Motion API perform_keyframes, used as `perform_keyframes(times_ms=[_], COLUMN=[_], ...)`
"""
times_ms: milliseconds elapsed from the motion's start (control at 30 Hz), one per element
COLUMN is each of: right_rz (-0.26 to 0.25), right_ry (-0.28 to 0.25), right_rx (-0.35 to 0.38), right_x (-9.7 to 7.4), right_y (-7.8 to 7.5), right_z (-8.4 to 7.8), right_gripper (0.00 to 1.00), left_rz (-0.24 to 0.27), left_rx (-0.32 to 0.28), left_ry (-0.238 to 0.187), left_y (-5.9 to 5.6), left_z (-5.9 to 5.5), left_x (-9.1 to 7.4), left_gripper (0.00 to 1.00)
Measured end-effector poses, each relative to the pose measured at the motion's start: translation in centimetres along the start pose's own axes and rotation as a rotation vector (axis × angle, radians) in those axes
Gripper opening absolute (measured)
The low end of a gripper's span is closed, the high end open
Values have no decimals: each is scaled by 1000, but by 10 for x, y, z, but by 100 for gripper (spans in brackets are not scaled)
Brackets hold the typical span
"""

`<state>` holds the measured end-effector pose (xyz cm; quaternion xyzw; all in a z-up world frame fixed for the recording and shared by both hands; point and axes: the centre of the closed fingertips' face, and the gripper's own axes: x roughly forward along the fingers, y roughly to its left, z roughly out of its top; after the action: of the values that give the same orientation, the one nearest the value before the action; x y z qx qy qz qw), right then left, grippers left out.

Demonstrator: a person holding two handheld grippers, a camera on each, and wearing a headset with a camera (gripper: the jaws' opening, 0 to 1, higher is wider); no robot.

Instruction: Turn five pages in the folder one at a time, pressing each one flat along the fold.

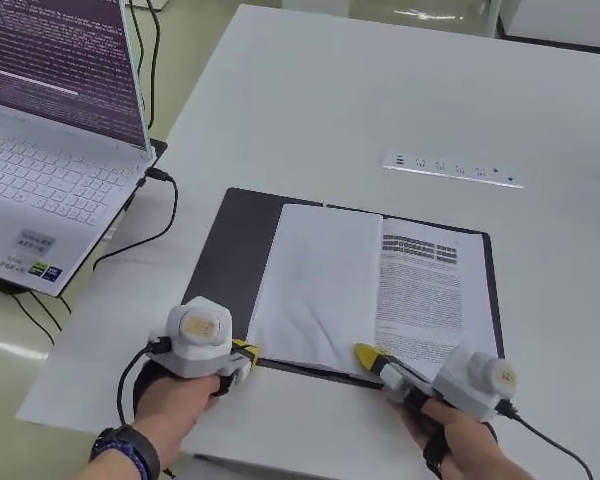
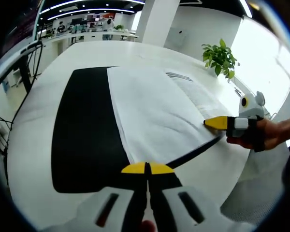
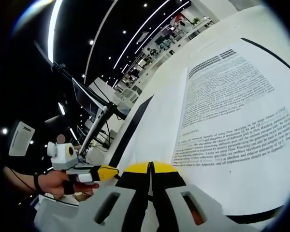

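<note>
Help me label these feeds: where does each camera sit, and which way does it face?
Head view: on the person's head, looking down at the open folder; shows left hand with left tool, right hand with right tool.
Left gripper view: on the left tool, facing across the folder from its near edge; own shut jaws, the right tool beyond.
Right gripper view: on the right tool, facing up the printed page; own shut jaws, left tool.
All three share the folder.

Folder point(image 1: 230, 262) lay open on table point(image 1: 380, 90). Laptop point(image 1: 50, 150) at 10 o'clock, beside table's left edge. Power strip point(image 1: 452, 169) at 1 o'clock, behind folder. Left gripper point(image 1: 245, 352) by folder's 7 o'clock corner; right gripper point(image 1: 368, 354) at 5 o'clock, on near edge.
</note>
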<state>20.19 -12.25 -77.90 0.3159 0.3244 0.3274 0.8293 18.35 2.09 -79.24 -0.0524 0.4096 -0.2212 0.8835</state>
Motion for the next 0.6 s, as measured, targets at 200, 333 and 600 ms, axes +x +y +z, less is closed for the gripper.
perform_keyframes(times_ms=[200,333,600], right_rz=[4,0,0], right_ry=[3,4,33], right_rx=[-3,8,-3], right_x=[-2,-3,-5], right_y=[2,1,2], right_z=[-3,-4,-8], right_gripper=[0,0,0], left_rz=[5,7,2], left_rx=[4,8,-83], left_ry=[3,29,22], left_y=[-1,-1,-1], left_z=[0,1,1], left_x=[0,0,0], left_gripper=[0,0,0])
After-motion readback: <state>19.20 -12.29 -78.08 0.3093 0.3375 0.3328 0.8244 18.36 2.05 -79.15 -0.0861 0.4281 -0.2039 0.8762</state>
